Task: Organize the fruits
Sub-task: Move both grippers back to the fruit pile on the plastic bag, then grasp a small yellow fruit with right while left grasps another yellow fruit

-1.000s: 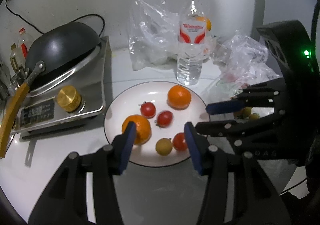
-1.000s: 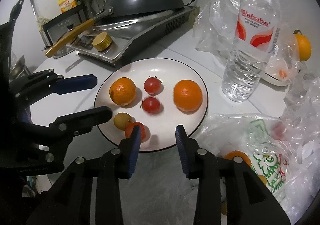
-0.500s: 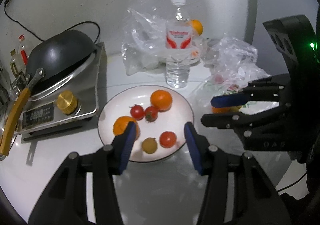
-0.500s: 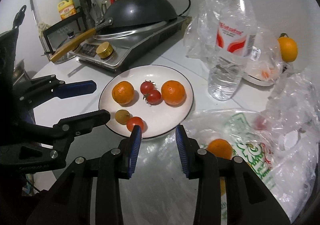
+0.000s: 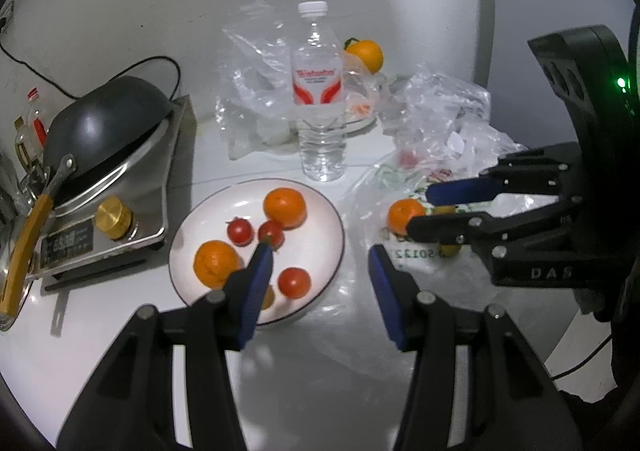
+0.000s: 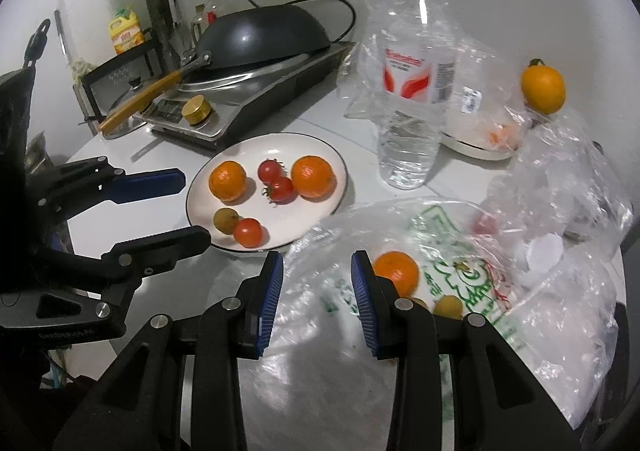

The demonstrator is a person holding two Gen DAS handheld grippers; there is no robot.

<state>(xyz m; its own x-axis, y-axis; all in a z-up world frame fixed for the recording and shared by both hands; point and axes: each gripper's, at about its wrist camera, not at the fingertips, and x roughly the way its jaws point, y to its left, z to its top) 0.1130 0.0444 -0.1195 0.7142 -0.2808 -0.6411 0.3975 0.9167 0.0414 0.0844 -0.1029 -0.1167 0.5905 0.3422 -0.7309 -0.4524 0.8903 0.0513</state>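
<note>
Left gripper [image 5: 320, 263] jaws spread, empty, over bare white counter [image 5: 304, 355] beside the round plate [image 5: 334, 227] rim. Right gripper [image 6: 316, 271] jaws parted, empty, above crinkly clear bag [image 6: 440, 235]; smooth orange [image 6: 396, 271] just beyond its right pad.

It was a home kitchen, small and lived-in. Ahead and to the left of the grippers a dark wok [image 6: 260, 33] with a yellow handle sat on a steel induction cooker [image 6: 240, 99] with a brass knob, its cord running up the white wall. Behind it stood a rack with oil and sauce bottles [image 6: 126, 31]. On the white counter [image 5: 304, 363] ahead lay a plate [image 6: 280, 145] of fruit, a water bottle [image 6: 416, 91] and crumpled plastic grocery bags [image 6: 460, 275].
</note>
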